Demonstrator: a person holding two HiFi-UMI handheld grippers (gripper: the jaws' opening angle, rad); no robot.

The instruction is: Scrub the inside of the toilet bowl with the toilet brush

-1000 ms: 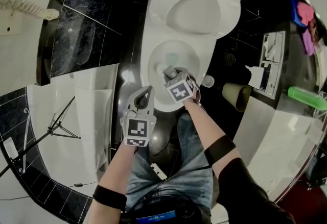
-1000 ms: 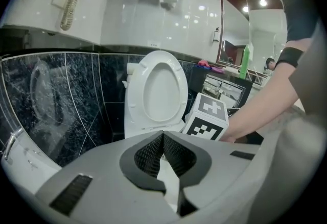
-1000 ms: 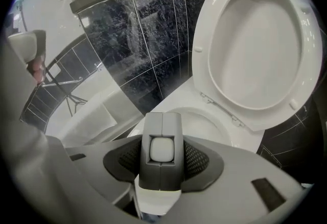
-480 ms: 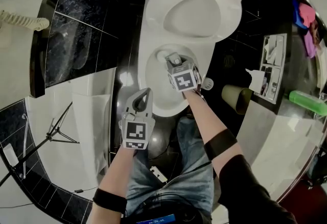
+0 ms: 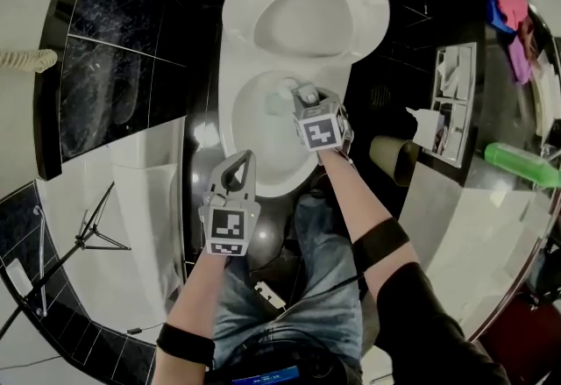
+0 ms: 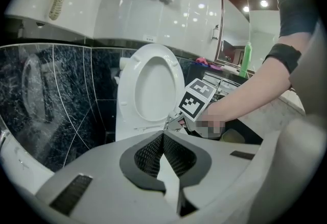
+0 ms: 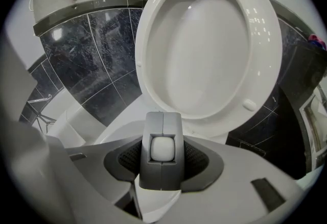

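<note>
A white toilet stands with its lid [image 5: 302, 19] and seat raised, and its bowl [image 5: 238, 133] is open below. My right gripper [image 5: 304, 99] hangs over the bowl's right half, pointing steeply down. It is shut on the grey handle of the toilet brush [image 7: 162, 149], which has a white button in its end. The brush head is hidden below the gripper. The raised lid [image 7: 204, 44] fills the right gripper view. My left gripper [image 5: 242, 165] hovers at the bowl's front left rim, its jaws [image 6: 163, 139] shut with nothing between them. The left gripper view shows the right gripper's marker cube [image 6: 199, 103].
A beige bin [image 5: 390, 160] stands on the dark floor right of the toilet. Further right is a counter [image 5: 451, 107] with papers, a green bottle [image 5: 521, 166] and a pink cloth [image 5: 517, 6]. A tripod [image 5: 88, 238] stands at the left. The person's jeans-clad legs [image 5: 307, 287] stand before the bowl.
My right gripper has moved with the brush handle from the bowl's front toward its back, rolling slightly. The left gripper has stayed near the front rim.
</note>
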